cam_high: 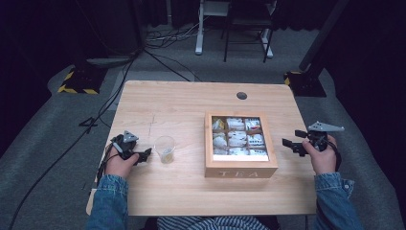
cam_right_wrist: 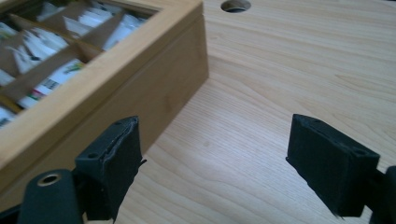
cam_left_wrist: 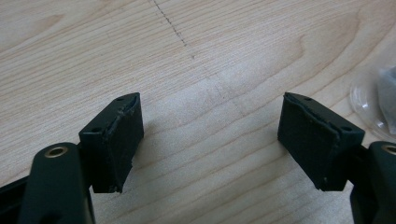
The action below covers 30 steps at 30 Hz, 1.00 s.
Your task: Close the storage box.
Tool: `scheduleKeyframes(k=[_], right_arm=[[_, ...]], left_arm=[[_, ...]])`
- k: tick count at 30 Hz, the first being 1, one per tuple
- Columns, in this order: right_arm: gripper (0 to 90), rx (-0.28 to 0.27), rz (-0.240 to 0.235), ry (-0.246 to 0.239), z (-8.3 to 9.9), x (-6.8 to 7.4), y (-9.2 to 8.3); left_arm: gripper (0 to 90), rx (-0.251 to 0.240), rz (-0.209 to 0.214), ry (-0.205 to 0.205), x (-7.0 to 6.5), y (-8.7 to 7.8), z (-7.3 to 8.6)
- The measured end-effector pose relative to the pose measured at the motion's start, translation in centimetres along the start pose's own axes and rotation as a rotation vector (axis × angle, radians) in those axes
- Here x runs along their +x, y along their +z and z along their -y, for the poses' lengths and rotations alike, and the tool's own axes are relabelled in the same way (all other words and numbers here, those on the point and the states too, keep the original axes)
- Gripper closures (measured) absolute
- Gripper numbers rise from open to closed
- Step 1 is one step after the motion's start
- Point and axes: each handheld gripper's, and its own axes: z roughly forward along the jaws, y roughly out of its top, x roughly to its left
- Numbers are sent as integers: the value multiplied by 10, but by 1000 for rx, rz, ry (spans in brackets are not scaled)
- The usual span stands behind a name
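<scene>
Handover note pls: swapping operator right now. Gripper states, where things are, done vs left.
Left gripper: open, empty, resting on the table just left of the clear cup.
Right gripper: open, empty, at the right side of the tea box.
Cup holds something small, maybe a tea bag.
Tea box compartments hold tea bags.
Left: nothing is gripped; next move unclear.

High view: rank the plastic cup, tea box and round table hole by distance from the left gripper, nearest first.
From the left gripper:
1. Plastic cup, just to its right, near the table's front left.
2. Tea box, farther right, past the cup, right of centre.
3. Round table hole, farthest, near the back edge beyond the box.
</scene>
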Motion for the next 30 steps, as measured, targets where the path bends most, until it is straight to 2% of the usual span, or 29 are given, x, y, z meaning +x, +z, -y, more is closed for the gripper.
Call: scheduleKeyframes(k=[6,12,20,24,28,30], right_arm=[[177,14,40,-23,11,-14,11],[175,22,39,-20,21,-22,22],[169,50,45,-16,31,-24,32],[166,66,55,-30,34,-24,36],[166,87,64,-34,37,-23,38],[166,118,64,-36,38,-23,38]], left_arm=[[230,0,0,0,0,0,0],[227,-1,0,0,0,0,0],[226,-1,0,1,0,1,0],[224,2,-1,1,0,1,-1],[223,1,-3,2,0,1,-1],[223,1,-2,1,0,1,-1]])
